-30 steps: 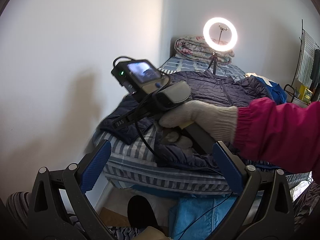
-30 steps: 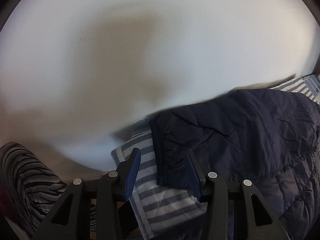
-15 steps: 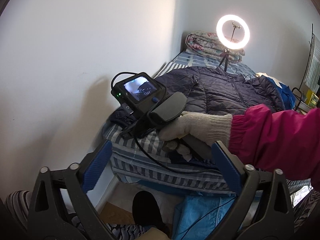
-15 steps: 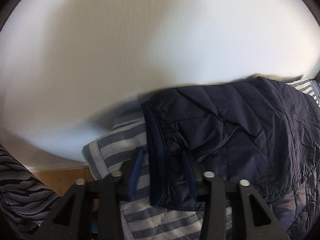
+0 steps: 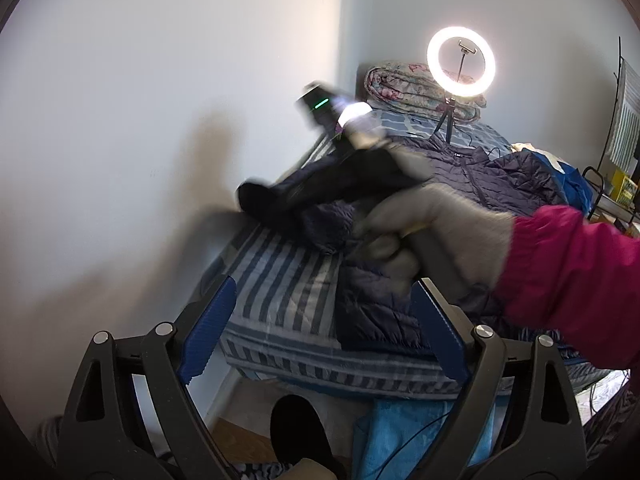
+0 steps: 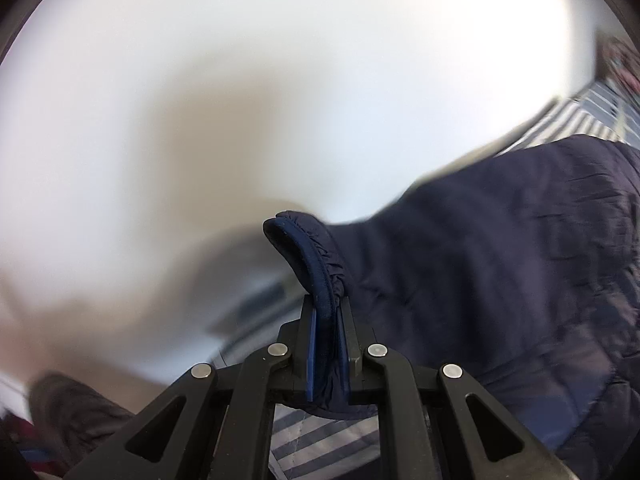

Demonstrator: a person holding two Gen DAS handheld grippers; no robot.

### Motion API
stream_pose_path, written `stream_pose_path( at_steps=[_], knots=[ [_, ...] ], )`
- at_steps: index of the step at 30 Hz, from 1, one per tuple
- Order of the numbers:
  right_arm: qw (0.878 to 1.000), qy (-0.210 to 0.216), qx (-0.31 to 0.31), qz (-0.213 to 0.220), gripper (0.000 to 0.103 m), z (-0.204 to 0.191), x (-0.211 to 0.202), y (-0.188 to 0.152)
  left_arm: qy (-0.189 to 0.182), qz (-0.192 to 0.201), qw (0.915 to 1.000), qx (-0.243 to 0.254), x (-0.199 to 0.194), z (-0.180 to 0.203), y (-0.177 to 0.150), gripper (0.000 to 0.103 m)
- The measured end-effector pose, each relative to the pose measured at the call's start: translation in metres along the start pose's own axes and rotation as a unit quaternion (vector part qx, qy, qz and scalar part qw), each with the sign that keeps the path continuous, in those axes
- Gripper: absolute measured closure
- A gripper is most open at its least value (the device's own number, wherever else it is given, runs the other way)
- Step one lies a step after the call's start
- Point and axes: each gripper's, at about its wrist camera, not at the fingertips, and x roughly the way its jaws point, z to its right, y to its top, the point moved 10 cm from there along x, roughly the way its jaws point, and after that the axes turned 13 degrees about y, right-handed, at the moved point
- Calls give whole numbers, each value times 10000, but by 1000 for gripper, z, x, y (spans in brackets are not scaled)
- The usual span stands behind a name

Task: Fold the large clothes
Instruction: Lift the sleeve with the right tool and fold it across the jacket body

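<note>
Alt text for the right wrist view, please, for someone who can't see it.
The right gripper is shut on the elastic cuff of a navy quilted jacket, lifting the sleeve end above a striped bedsheet. A blurred white wall fills the background.

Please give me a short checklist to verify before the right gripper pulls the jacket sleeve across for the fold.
1. Right gripper shut on the sleeve cuff: ok.
2. Cuff lifted off the striped bedsheet: ok.
3. Left gripper free: ok, its jaws are closing slightly with nothing between them.
4. Jacket body spread flat on the bed: cannot tell, the gloved hand hides part of it.
5. Ring light away from the sleeve's path: ok, it stands at the far end.
6. Second sleeve already folded: cannot tell.
</note>
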Motion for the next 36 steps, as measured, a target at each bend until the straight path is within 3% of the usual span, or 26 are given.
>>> stream_pose_path(
  at_steps=[7, 11, 15, 19, 22, 30, 36],
  knots=[
    [9921, -106, 589, 1105, 96, 56, -106, 44, -138, 70, 9998, 107, 11, 17, 43, 11],
    [9831, -327, 845, 1590, 96, 95, -161, 46, -178, 252, 9990, 325, 22, 41, 84, 11],
    [9720, -676, 1116, 1955, 96, 147, -225, 52, -370, 177, 9978, 513, 41, 70, 122, 11],
    [9595, -1078, 1387, 2205, 96, 179, -275, 37, -419, 93, 9991, 39, 67, 86, 160, 11],
    [9499, -1319, 1568, 2362, 96, 205, -301, 21, -246, 84, 9995, -168, 84, 89, 164, 12],
    [9092, -2303, 2207, 2677, 96, 326, -373, -34, 11, -27, 9991, 419, 105, 119, 148, 12],
    [8800, -3172, 2387, 2607, 96, 374, -419, -68, 99, -106, 9979, 628, 119, 141, 143, 12]
  ],
)
